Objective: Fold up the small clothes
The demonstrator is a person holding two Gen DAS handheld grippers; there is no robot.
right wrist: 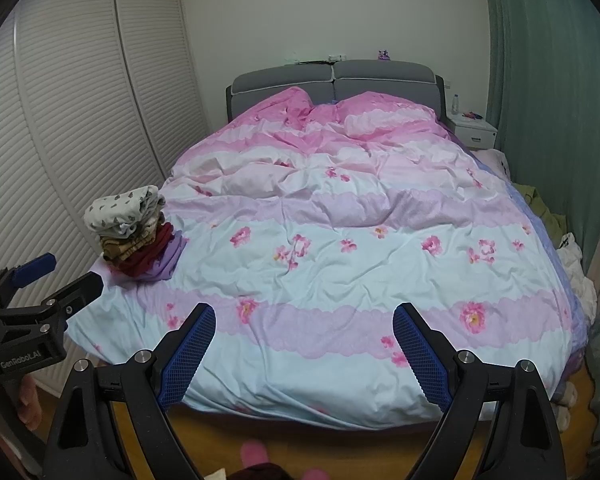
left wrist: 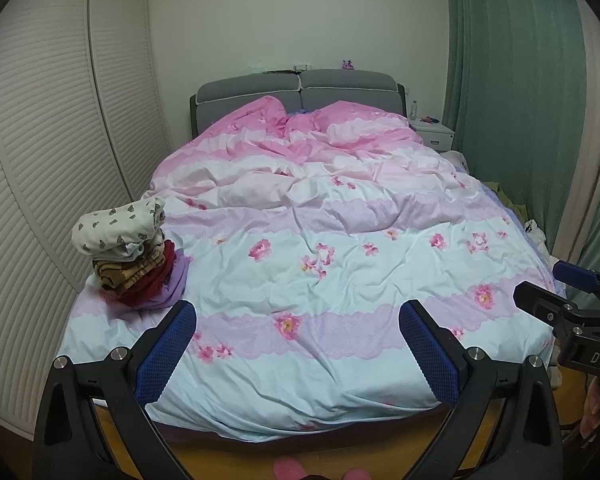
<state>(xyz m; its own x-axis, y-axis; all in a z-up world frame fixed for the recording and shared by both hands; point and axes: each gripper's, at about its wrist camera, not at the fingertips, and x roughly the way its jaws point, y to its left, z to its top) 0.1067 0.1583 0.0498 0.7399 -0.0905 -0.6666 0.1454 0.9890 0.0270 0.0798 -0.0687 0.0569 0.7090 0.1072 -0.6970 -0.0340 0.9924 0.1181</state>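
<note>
1. The bed (left wrist: 308,264) is lying ahead of you under a floral duvet.
2. The stack of folded clothes (left wrist: 132,256) is sitting at its near left corner.
3. You are holding the left hand-held gripper (left wrist: 298,344) wide apart, gripping nothing.
4. Your right hand-held gripper (right wrist: 304,344) is gaping equally wide, empty, over the bed's foot.

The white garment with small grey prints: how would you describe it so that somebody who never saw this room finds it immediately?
Find the bed with the floral quilt. At its near left corner, beside the slatted wardrobe doors, stands a small pile of folded clothes. The white garment with grey prints lies on top, bulging; it is the pile's only white piece, above brown, red and lilac ones.
</note>
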